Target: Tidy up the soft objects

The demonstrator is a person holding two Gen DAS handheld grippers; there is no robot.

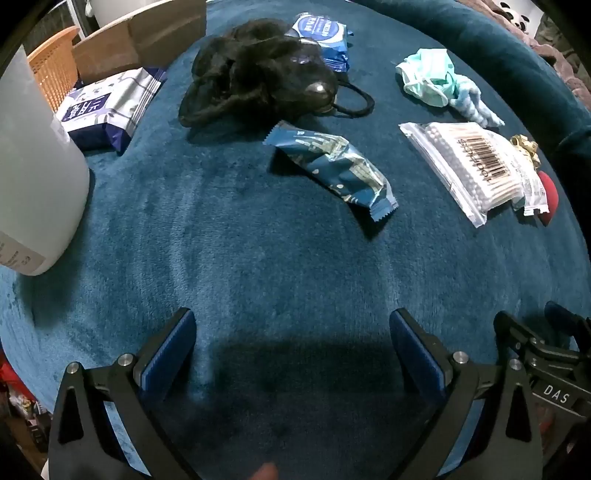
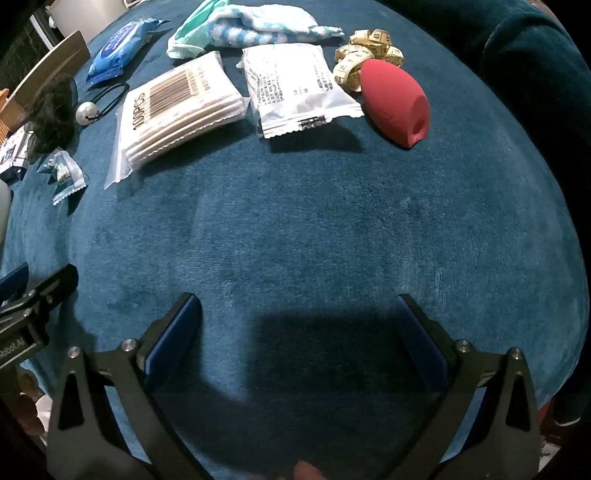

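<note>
1. The soft things lie spread over the far half of a teal plush blanket [image 2: 314, 229]; the near half, by both claws, is bare fabric.
2. At the far edge, a black fuzzy hair scrunchie [image 1: 255, 70] rests against a blue wipes pack [image 1: 325, 37], its pearl-beaded elastic loop [image 2: 107, 98] trailing beside it.
3. Toward the far right, a mint face mask [image 1: 426, 77] touches a striped blue-and-white cloth [image 2: 258, 26].
4. Nearer, a clear bag of cotton swabs [image 2: 177, 107] lies just beside a white sachet [image 2: 295, 88], with a red makeup sponge [image 2: 395, 103] and a coiled yellow tape measure [image 2: 369, 51] to their right.
5. A blue foil packet [image 1: 332, 170] lies alone near the blanket's middle.
6. At the left edge sit a white-and-navy tissue pack [image 1: 107, 107], a white bottle [image 1: 33, 177], an orange basket [image 1: 55, 70] and a cardboard box [image 1: 140, 37].
7. The left gripper [image 1: 291, 332] is spread wide, holds nothing, and sits over bare blanket near the front edge.
8. The right gripper [image 2: 299, 317] is likewise spread wide and empty, close beside the left, well short of the swabs and sponge.
</note>
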